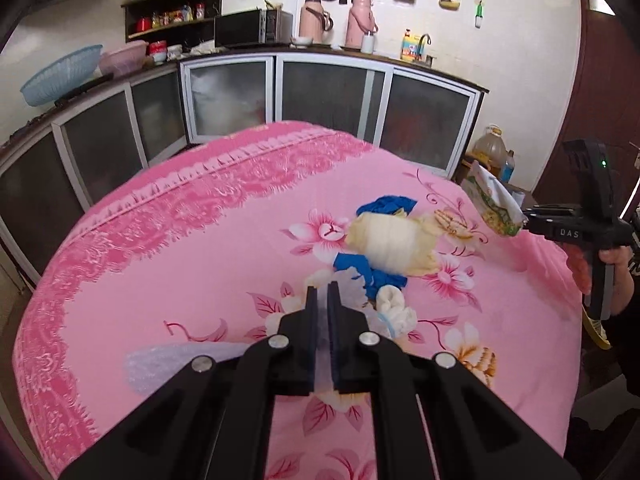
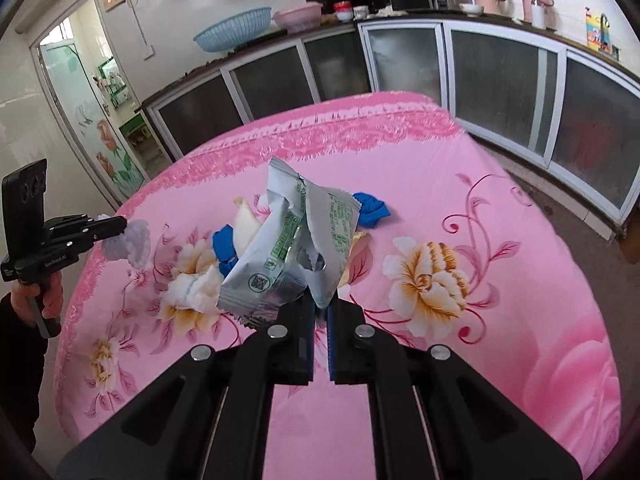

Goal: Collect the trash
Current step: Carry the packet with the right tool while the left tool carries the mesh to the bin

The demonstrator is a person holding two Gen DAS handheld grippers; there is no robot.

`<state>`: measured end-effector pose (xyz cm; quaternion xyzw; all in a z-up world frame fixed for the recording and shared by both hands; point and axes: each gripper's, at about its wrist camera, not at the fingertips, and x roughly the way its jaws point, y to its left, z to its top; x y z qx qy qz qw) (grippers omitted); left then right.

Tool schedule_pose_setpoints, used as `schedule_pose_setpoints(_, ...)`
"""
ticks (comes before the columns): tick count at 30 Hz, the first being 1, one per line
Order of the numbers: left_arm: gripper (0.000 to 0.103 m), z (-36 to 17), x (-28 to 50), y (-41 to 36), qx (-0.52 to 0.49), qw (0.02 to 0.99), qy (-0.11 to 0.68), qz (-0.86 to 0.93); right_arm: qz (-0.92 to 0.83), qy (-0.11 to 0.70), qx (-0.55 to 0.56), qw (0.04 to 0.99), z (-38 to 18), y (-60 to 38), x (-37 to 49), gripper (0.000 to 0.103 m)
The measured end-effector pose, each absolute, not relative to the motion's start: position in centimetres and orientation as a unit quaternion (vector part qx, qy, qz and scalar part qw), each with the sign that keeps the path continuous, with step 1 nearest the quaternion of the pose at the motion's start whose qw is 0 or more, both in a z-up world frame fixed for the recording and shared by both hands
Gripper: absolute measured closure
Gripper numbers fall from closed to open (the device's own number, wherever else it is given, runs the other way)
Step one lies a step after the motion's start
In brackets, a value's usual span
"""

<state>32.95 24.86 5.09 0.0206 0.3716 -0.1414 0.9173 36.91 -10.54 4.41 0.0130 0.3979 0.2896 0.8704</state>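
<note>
A kitchen: glass-fronted cabinets line the walls, and before them stands your bench under a pink flowered cloth. Your left tongs are pinched nearly shut on a pale foam sheet, which shows beside and beyond the fingers; in the right wrist view the same sheet hangs from the tongs' tips, clear of the cloth. Your right tongs are clamped on a silver wrapper with green print, which stands up from the tips above the bench. The remaining trash lies mid-cloth: a cream wad, blue scraps touching it on its far and near sides, and crumpled tissue just beside them. A hand grips the left handle.
</note>
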Motion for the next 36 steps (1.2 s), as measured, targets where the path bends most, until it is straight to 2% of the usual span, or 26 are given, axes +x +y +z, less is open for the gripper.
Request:
schedule_pose_setpoints(8,0.099,6.8,29.2,24.7,0.021,0.922,0.363,-0.137,0.274,0.393,0.018,0.878,5.6,-13.8,32.4,0.099)
schedule_pose_setpoints(21,0.098,6.3,24.5,20.3,0.024,0.913,0.366,-0.177,0.226,0.389,0.037,0.892,6.2,-21.2,24.4,0.099)
schedule_pose_setpoints(28,0.098,6.5,23.9,14.3,0.038,0.904,0.361,-0.228,0.177,0.38,0.037,0.907,6.4,-27.2,19.9,0.099)
schedule_pose_setpoints(36,0.098,7.1,23.9,3.4,0.069,0.879,0.345,-0.323,0.1,0.377,0.039,0.92,6.0,-34.9,15.1,0.099)
